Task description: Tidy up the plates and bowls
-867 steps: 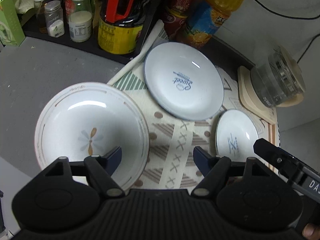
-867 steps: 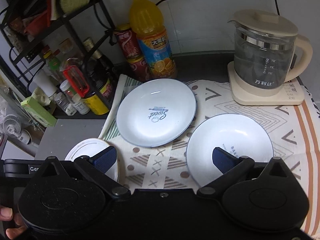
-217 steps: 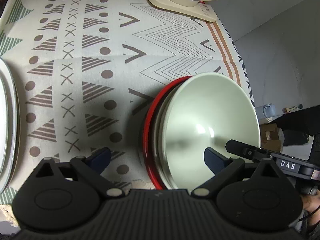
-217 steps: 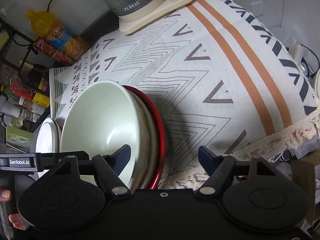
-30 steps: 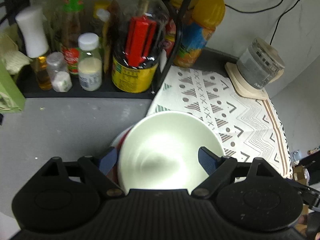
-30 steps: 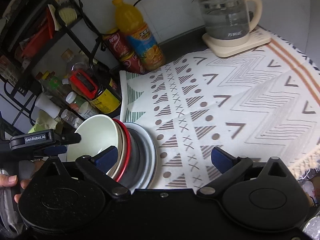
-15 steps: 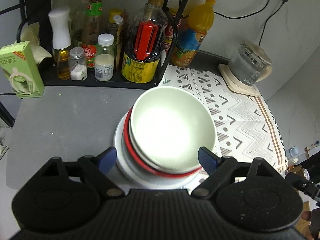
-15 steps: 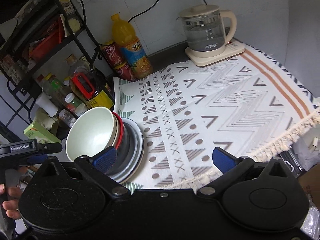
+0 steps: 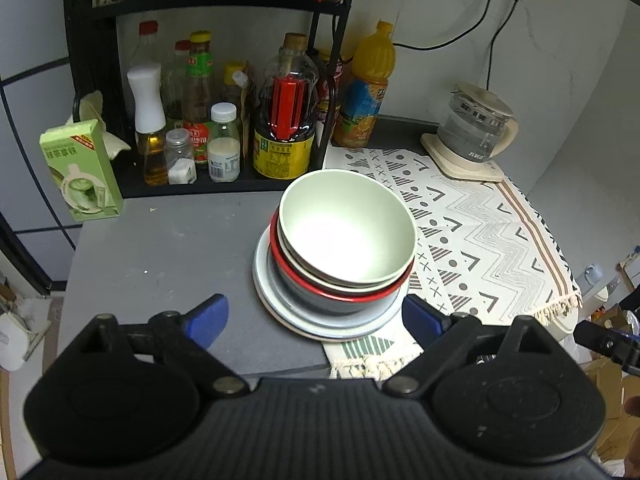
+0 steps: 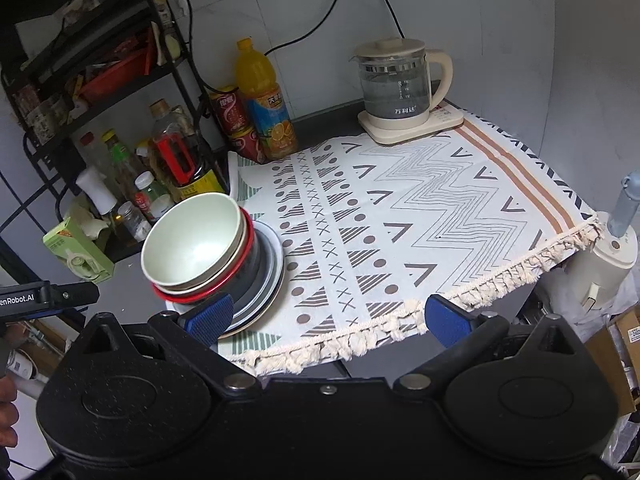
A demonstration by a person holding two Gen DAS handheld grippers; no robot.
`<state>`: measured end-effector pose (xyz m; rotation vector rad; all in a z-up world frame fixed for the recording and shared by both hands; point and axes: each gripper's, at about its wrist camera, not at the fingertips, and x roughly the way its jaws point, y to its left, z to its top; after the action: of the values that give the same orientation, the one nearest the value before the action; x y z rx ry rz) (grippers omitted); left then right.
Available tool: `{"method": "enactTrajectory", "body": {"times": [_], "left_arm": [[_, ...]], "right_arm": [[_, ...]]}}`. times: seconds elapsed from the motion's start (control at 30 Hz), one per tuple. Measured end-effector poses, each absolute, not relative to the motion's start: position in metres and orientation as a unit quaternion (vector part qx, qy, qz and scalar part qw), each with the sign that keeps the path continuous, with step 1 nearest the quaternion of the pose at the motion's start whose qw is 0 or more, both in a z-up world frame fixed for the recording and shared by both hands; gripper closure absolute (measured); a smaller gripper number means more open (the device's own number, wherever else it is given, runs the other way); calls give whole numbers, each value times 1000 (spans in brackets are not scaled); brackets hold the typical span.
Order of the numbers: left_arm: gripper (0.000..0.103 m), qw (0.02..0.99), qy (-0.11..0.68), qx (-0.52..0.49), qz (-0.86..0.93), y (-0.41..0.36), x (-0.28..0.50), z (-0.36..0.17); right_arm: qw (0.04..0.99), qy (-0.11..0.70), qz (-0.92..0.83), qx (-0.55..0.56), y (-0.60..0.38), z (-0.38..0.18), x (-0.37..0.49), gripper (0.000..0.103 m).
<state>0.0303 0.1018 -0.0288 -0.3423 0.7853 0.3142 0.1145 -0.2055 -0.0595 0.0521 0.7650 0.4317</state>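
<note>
Looking through the left wrist view first: the left gripper (image 9: 316, 316) has just been opening and stands wide, with nothing between its jaws. The stack (image 9: 334, 264) sits ahead of it: a pale green bowl (image 9: 346, 228) nested in a red-rimmed bowl (image 9: 340, 294), on plates (image 9: 280, 304). It rests at the cloth's (image 9: 480, 232) near left corner, half on the grey counter (image 9: 160, 248). Stacking looks done; no loose dishes show. Writing: the kettle (image 9: 474, 128) and the green box (image 9: 80, 170) carry Chinese print too small to read.

Right wrist view: the right gripper (image 10: 326, 320) is wide and empty, just beside the stack (image 10: 216, 264). The cloth (image 10: 420, 208) is bare of dishes. Readable: "enRobot.AI" on the left gripper's body (image 10: 44, 298). The kettle (image 10: 396, 84) has Chinese characters; the orange bottle's (image 10: 264, 104) label is illegible.
</note>
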Motion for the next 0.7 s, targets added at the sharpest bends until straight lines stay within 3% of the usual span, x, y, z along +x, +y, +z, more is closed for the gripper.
{"method": "enactTrajectory", "body": {"times": [0.7], "left_arm": [[10,916,340,-143,156,87,-28,-17]], "right_arm": [[931,315,182,-29,-198,-41,53,0]]}}
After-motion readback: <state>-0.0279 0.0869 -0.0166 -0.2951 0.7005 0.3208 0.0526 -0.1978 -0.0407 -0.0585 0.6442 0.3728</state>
